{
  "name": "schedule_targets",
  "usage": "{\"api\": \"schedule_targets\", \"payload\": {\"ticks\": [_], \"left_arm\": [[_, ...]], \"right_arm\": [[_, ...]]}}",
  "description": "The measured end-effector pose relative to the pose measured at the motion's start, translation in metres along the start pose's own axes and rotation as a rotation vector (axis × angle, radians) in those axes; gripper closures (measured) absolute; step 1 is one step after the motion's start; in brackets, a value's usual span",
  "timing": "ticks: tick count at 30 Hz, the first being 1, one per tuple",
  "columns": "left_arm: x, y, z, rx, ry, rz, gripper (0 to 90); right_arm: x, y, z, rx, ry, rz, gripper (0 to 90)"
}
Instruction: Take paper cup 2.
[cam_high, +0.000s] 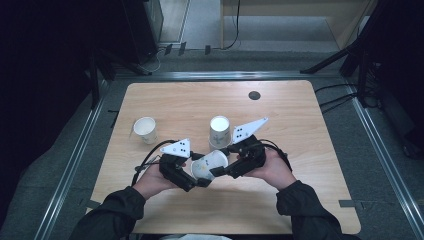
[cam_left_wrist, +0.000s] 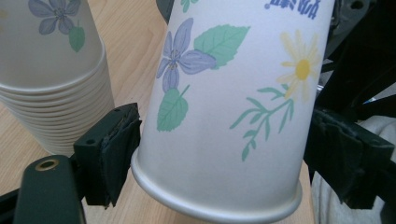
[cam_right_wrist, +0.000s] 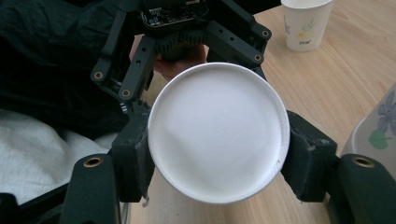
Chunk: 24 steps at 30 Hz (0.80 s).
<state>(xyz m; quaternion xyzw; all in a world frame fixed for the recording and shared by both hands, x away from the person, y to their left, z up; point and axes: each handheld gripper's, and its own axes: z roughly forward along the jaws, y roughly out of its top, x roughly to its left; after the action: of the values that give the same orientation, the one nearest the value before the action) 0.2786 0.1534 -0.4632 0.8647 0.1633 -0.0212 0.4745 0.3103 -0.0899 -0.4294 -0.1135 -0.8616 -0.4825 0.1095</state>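
**One paper cup held between my two grippers**

From above, I hold a paper cup (cam_high: 209, 165) on its side over the near middle of the table (cam_high: 300, 190), my left gripper (cam_high: 199, 180) and right gripper (cam_high: 220, 172) meeting on it. Behind it stands an upside-down cup stack (cam_high: 219, 131); a single cup (cam_high: 145, 130) sits farther left.

Along my left jaws, the flowered cup (cam_left_wrist: 224, 116) lies between the pads: the left pad touches just above the rim, but I cannot tell whether the right one does.

Along my right jaws, both pads press the cup's base (cam_right_wrist: 217, 133).
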Motion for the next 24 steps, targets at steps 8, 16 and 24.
{"api": "schedule_targets", "payload": {"ticks": [8,16,24], "left_arm": [[-0.0017,-0.0004,-0.0013,-0.003,-0.001,0.022,23.9],[-0.0021,0.0001,-0.0019,0.007,-0.006,0.033,30.0],[0.0038,0.0007,-0.0078,0.035,-0.013,0.001,30.2]], "right_arm": [[-0.0007,-0.0005,0.0012,0.004,0.016,0.013,35.4],[0.0003,-0.0003,0.0018,0.012,0.009,0.012,35.4],[-0.0024,-0.0023,-0.0019,0.006,-0.029,0.014,28.2]]}}
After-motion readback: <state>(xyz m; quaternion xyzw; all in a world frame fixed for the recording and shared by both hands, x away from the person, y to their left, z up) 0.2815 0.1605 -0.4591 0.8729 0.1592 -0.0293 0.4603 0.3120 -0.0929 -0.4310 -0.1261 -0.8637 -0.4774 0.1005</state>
